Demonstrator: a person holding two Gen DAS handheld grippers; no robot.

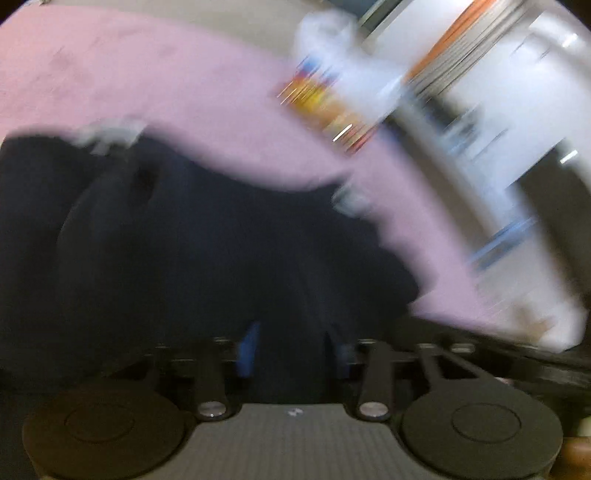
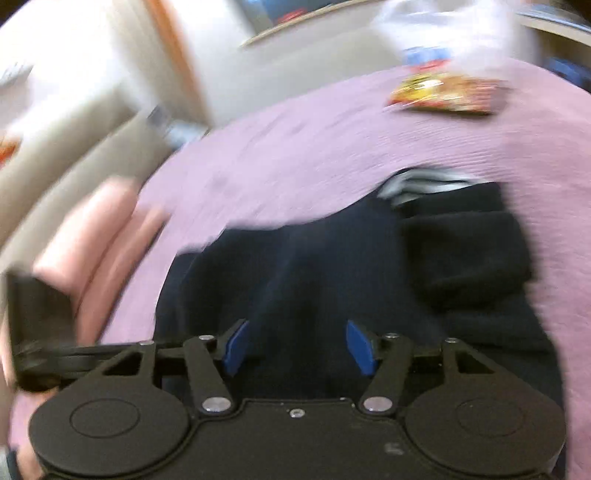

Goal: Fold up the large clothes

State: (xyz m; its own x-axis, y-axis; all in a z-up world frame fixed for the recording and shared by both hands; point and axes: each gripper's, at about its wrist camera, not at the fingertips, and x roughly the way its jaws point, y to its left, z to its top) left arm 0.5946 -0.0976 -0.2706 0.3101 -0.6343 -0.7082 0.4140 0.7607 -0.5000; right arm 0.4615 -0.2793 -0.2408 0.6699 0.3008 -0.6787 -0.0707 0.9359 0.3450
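A dark navy garment (image 1: 207, 240) lies on a pink bedspread (image 1: 166, 81); both views are motion-blurred. In the right wrist view the garment (image 2: 332, 258) shows a folded-over part at the right and a striped grey-white edge (image 2: 424, 184) at its far side. My left gripper (image 1: 291, 350) is open just above the dark cloth, its blue pads (image 1: 247, 350) apart with nothing between them. My right gripper (image 2: 297, 345) is open too, its blue pads (image 2: 236, 347) spread wide over the garment's near edge.
A colourful snack packet (image 2: 443, 92) lies on the bedspread (image 2: 295, 147) at the far side, with a white plastic bag (image 2: 443, 29) behind it. A pink folded cloth (image 2: 96, 229) lies at the left. White furniture (image 1: 498, 92) stands beyond the bed.
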